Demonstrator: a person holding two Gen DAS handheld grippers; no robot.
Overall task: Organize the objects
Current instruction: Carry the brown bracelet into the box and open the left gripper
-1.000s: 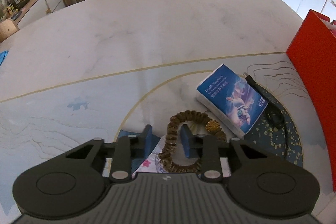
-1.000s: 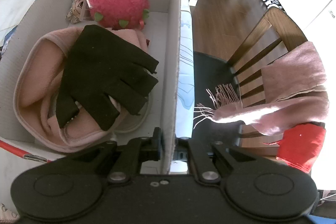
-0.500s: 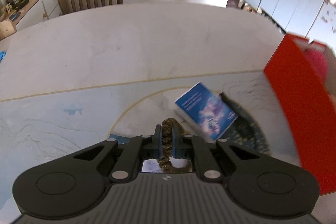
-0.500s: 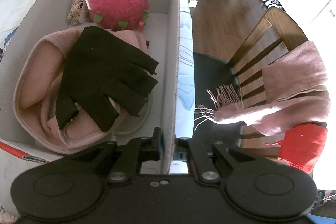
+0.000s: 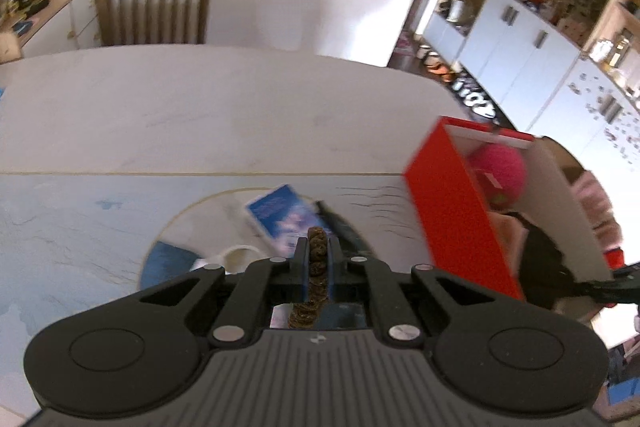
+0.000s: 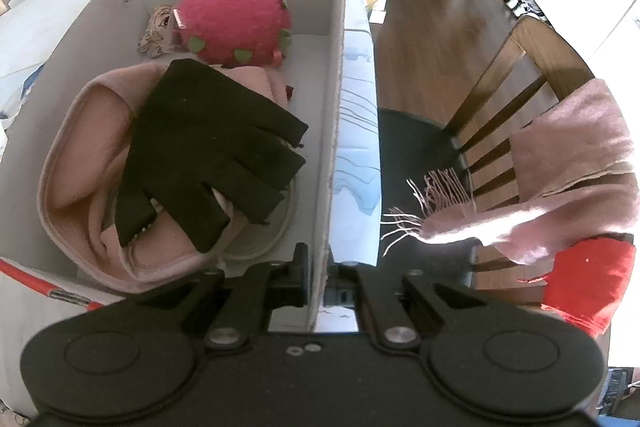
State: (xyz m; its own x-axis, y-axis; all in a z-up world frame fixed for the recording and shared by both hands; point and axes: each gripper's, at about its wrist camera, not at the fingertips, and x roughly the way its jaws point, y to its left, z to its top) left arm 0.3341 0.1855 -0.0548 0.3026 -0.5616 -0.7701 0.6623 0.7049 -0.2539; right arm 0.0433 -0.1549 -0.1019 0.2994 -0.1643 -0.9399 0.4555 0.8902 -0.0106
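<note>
The left tool is closed tight on a brown braided hair tie. The tie runs as a narrow strip between the two blue pads at lower centre of the left wrist view, its top poking out above the fingertips and its lower end hanging down behind them. It looks to be lifted clear of the desk. Past the fingertips, a blue booklet lies blurred on the desk's round printed pattern, with a dark cable just beside it. Left of the tool, a pale ring-shaped object sits near it, too blurred to identify.

At the right of that view stands the red box, open at the top, with a pink plush showing inside.

The right tool is clamped shut on the box's near right wall, one finger inside the box and one outside, at lower centre of the right wrist view. Inside the box, a black fingerless glove lies on top of a folded pink scarf in the left half of the frame, and the pink plush sits beyond them in the upper left, touching the scarf. A small patterned cloth item lies against the plush's left side. At the right of the frame, another pink scarf drapes over a wooden chair.
</note>
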